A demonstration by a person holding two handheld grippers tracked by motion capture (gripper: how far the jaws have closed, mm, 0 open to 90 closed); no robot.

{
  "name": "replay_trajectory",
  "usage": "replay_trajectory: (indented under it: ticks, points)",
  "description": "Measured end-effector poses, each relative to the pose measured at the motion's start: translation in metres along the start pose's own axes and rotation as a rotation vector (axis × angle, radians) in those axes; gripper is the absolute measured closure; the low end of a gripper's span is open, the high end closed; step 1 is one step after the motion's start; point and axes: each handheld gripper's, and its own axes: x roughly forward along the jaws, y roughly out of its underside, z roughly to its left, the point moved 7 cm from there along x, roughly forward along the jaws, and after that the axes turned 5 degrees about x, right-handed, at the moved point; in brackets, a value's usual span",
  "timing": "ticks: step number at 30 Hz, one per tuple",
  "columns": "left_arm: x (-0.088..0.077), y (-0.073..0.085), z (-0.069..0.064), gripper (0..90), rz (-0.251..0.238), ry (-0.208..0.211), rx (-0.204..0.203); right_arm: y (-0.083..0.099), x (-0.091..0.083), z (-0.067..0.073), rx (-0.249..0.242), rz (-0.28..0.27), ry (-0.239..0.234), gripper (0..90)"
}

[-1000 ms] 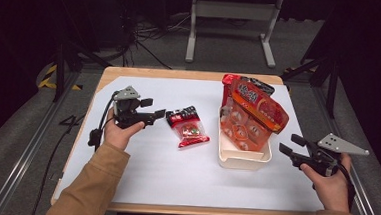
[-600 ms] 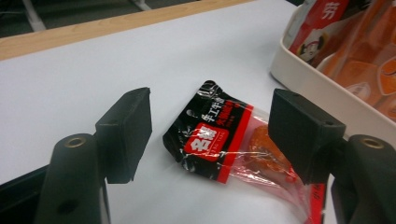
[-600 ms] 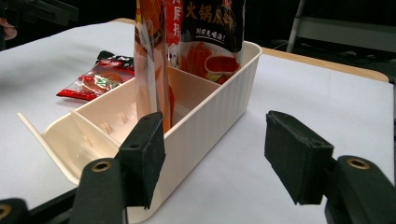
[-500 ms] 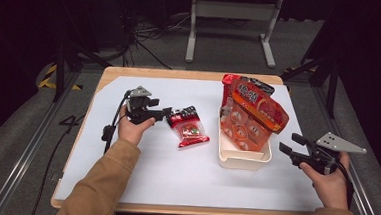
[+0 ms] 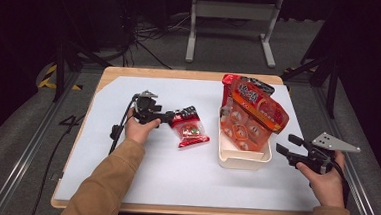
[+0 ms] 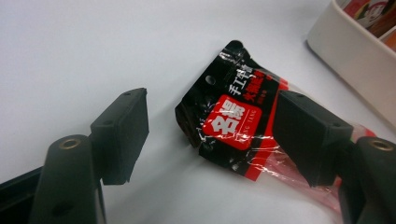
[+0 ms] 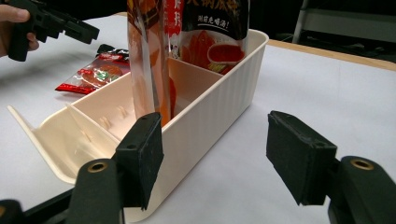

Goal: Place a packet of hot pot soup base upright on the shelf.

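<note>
A small red and black snack packet [image 5: 191, 130] lies flat on the white sheet left of a cream divided bin [image 5: 240, 160]. Large orange-red snack bags [image 5: 250, 113] stand in the bin's far part. My left gripper [image 5: 170, 117] is low at the packet's left end. In the left gripper view [image 6: 212, 112] the jaws have just been opening; the packet's black end [image 6: 229, 121] lies between the pads, not pressed. My right gripper [image 5: 282, 145] stands open just right of the bin, with the bin wall [image 7: 210, 107] ahead of its jaws [image 7: 217, 149].
The bin's near compartments [image 7: 98, 126] hold nothing. The wooden table edge [image 5: 190, 75] runs along the back, with a metal stand [image 5: 231, 20] on the floor beyond. Bare white sheet [image 5: 174, 176] stretches along the front. The other hand's gripper [image 7: 86, 30] is above the packet [image 7: 95, 73].
My left hand has moved right and down, bringing its jaws around the small packet's end. The right hand has stayed beside the bin.
</note>
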Motion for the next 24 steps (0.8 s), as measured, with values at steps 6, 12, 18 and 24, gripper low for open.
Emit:
replay_trajectory:
  ticks: [6, 12, 18, 24]
  points:
    - [0.008, 0.003, 0.001, 25.8, 0.053, 0.01, -0.022, 0.001, 0.001, 0.0, -0.001, 0.004, 0.001, 36.5]
    - [0.015, 0.003, -0.002, 26.4, 0.095, 0.033, -0.022, 0.001, 0.001, 0.0, 0.002, 0.005, -0.002, 36.3]
    - [0.02, 0.006, -0.003, 30.4, 0.11, 0.053, -0.03, 0.001, 0.001, 0.0, 0.003, 0.003, -0.003, 35.9]
    - [0.022, 0.006, -0.008, 38.8, 0.095, 0.064, -0.01, 0.002, 0.002, 0.0, 0.002, 0.007, 0.0, 36.0]
